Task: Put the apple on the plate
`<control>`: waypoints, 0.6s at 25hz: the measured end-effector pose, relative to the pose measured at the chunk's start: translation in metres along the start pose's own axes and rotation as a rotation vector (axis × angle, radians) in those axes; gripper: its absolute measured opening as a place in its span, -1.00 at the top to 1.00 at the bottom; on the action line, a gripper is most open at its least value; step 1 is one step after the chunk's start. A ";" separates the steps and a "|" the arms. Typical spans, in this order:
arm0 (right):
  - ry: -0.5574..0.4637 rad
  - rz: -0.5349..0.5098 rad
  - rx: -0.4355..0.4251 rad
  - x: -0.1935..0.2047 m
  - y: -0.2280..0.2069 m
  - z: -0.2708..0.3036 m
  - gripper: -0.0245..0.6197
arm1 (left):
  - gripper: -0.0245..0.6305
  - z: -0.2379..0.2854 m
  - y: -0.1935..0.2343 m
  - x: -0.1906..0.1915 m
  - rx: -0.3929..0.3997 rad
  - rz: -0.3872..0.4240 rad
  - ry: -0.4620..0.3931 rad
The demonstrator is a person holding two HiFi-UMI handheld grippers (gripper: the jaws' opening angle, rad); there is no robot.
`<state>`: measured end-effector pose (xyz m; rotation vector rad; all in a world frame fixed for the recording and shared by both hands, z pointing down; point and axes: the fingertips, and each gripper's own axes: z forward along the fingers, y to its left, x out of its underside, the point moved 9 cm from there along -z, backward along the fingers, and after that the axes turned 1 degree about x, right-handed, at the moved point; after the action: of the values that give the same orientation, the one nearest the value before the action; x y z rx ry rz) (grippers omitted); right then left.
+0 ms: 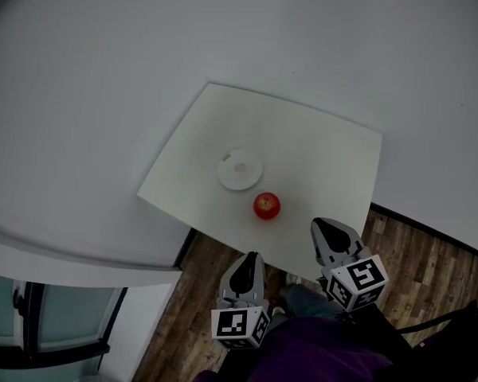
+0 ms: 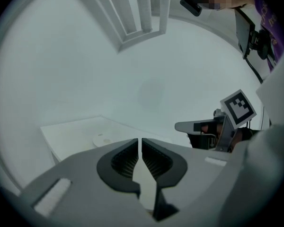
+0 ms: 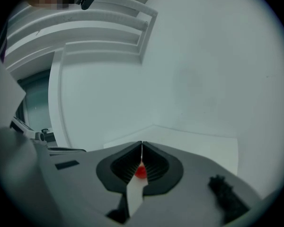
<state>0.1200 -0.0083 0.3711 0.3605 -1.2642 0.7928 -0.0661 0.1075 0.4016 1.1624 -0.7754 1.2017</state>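
Both pairs of fingers are clenched with nothing in them. The left gripper's fingers are drawn together with only a thin slit between them. The right gripper's fingers meet at the tips. In the head view the left gripper shows at the near edge of the white counter, above the wooden floor. The right gripper reaches a little further in over that edge. Each carries its cube with square markers at the back.

Past the fingertips the red apple sits on the bare counter, closer to the right gripper. It shows as a red spot through the gap behind that gripper's closed tips. Just beyond the apple, up and to the left in the head view, lies the small white plate. It is empty and close beside the fruit, and I can't tell whether the two touch. Behind the counter's far edge there is plain pale wall.
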 end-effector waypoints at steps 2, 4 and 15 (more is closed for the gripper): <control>0.003 -0.002 -0.005 -0.004 -0.011 0.009 0.89 | 0.82 0.017 0.000 0.000 0.012 -0.009 0.011; 0.006 0.003 -0.009 -0.007 -0.021 0.016 0.89 | 0.76 0.030 -0.001 0.000 0.015 -0.021 0.023; 0.036 0.042 -0.005 -0.010 -0.047 0.044 0.89 | 0.36 0.087 0.008 0.014 -0.012 0.010 0.120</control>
<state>0.1208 -0.0724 0.3831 0.3156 -1.2434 0.8284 -0.0604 0.0276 0.4399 1.0671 -0.6974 1.2615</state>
